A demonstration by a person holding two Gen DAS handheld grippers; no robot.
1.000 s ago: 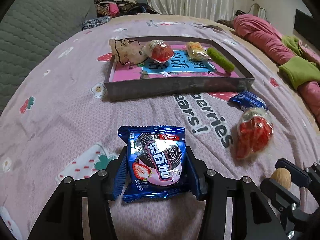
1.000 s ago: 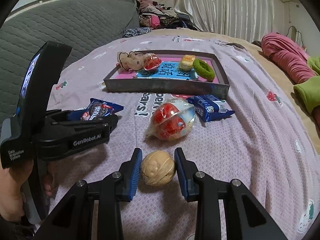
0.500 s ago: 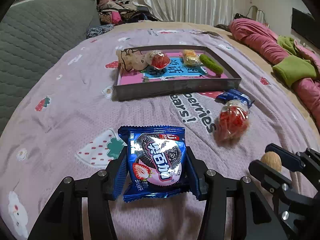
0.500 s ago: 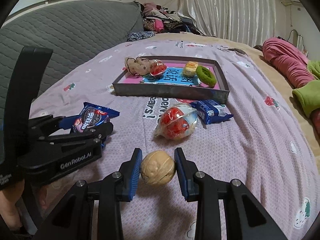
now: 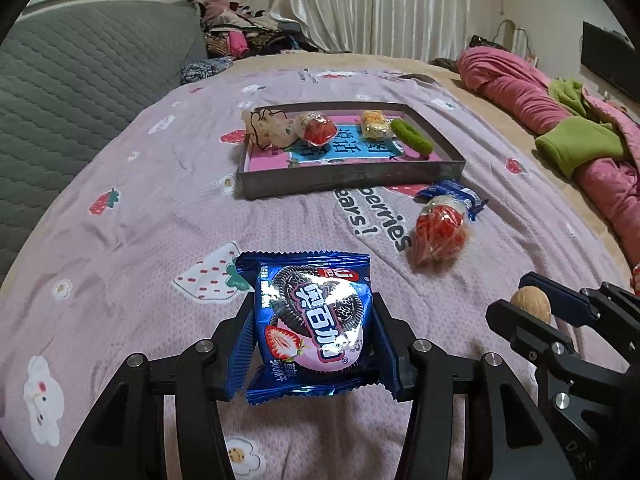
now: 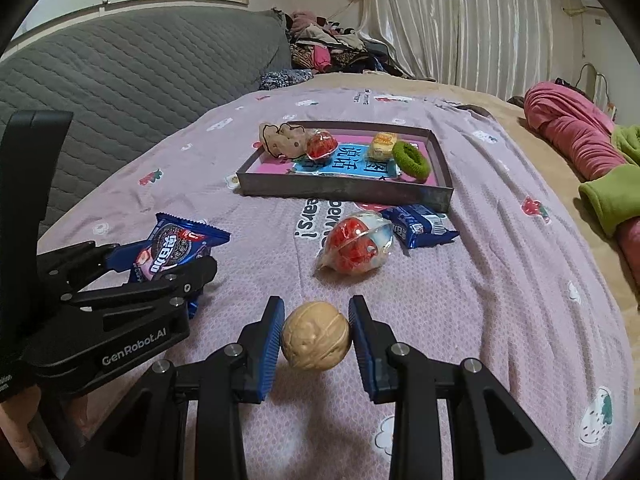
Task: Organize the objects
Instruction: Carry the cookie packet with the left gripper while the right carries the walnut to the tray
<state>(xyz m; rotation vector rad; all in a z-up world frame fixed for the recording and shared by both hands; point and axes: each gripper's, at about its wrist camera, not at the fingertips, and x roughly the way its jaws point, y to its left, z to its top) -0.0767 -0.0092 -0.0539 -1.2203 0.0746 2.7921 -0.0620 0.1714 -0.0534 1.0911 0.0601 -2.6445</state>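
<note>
My left gripper [image 5: 314, 330] is shut on a blue cookie packet [image 5: 310, 324], lifted above the pink bedspread; the same packet [image 6: 172, 254] shows at the left of the right wrist view. My right gripper [image 6: 316, 334] is shut on a tan walnut [image 6: 316, 335], which also appears at the lower right of the left wrist view as the walnut [image 5: 531, 304]. Farther ahead lies a shallow grey box [image 5: 352, 180] with a pink and blue bottom, holding a small cloth pouch [image 5: 270, 130], a red wrapped snack [image 5: 316, 130], a yellow wrapped snack [image 5: 374, 124] and a green hair tie [image 5: 412, 141].
On the bedspread in front of the box lie a clear bag of red sweets [image 6: 356, 246] and a second blue packet [image 6: 418, 226]. A grey quilted headboard [image 5: 80, 80] runs along the left. Pink and green bedding [image 5: 568, 120] is piled at the right, clothes at the back.
Both grippers have risen and drawn back from the box, which now looks smaller and farther off. The packet and the walnut stay gripped as before.
</note>
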